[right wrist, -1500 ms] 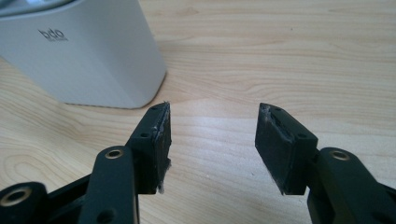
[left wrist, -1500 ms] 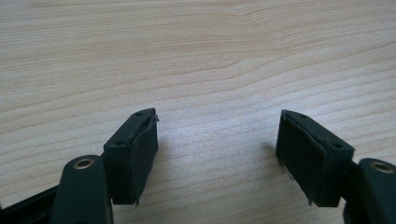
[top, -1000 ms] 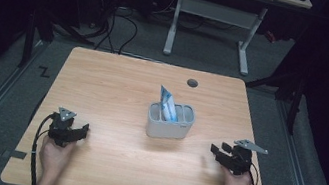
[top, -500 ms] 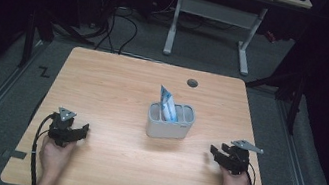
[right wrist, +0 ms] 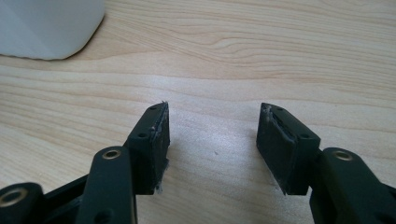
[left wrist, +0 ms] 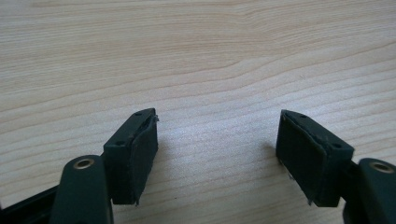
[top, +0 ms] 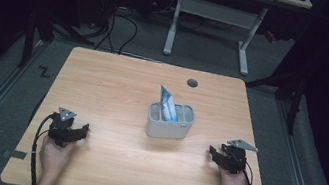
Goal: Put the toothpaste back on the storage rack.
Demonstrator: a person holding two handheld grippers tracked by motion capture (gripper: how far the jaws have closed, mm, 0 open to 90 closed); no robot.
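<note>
On the wooden table (top: pixel 117 89) a grey holder (top: pixel 170 122) stands mid-table with a blue-and-white packet (top: pixel 167 104) upright inside (tilted slightly); the left gripper (top: pixel 80 131) and right gripper (top: pixel 213 154) rest well apart on either side, jaws spread wide over bare wood, holding nothing

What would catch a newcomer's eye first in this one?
First the grey container standing alone near the middle of the wooden table, with a blue and white packet poking up out of it. Then the two tongs: the left tongs and the right tongs sit near the table's near edge, one to each side, jaws open and holding nothing.
</note>
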